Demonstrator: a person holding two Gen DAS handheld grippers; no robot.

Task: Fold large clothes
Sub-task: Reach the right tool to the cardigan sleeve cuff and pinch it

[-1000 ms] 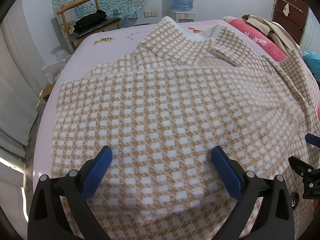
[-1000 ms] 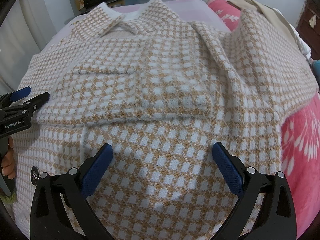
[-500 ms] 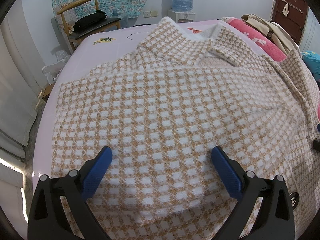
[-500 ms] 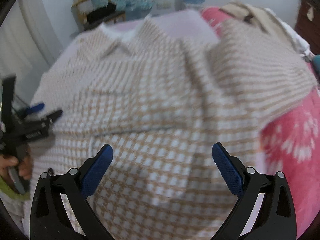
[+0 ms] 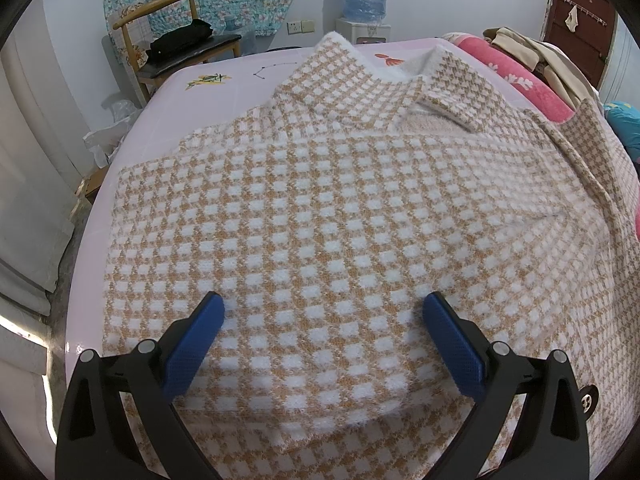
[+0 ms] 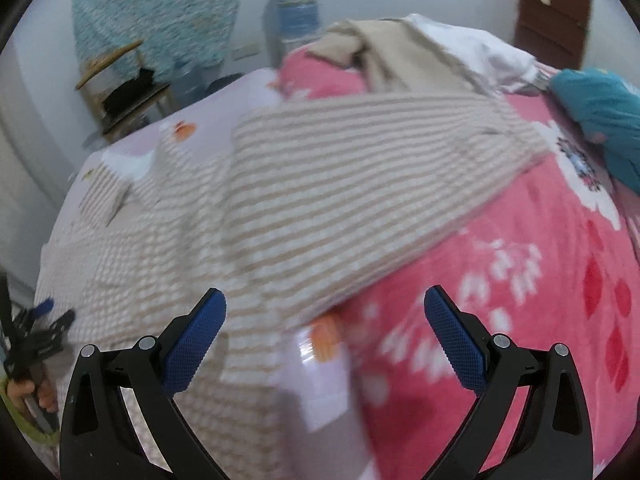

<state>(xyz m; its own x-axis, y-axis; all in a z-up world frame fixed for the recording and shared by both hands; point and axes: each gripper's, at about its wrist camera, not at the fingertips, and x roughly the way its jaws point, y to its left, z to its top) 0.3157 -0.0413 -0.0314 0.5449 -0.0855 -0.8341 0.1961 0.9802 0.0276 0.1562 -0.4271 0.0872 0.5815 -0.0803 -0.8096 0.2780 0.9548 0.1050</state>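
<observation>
A large tan-and-white houndstooth jacket (image 5: 320, 216) lies spread on the bed, collar at the far end, its left side folded over the body. My left gripper (image 5: 324, 320) hovers open and empty over its near hem. My right gripper (image 6: 324, 320) is open and empty, above the jacket's right edge where one part (image 6: 360, 208) drapes over a pink floral blanket (image 6: 520, 300). The right wrist view is motion-blurred. The left gripper also shows at the far left of the right wrist view (image 6: 44, 320).
The bed has a pale pink sheet (image 5: 224, 76). A wooden chair (image 5: 172, 48) with dark items and a water dispenser (image 5: 366, 4) stand by the far wall. Beige clothes (image 5: 532, 52) and a teal item (image 6: 600, 112) lie on the pink blanket at right.
My right gripper has swung right, from over the jacket's folded sleeve to its right edge and the pink blanket. The left gripper has stayed still. The right gripper has left the left wrist view.
</observation>
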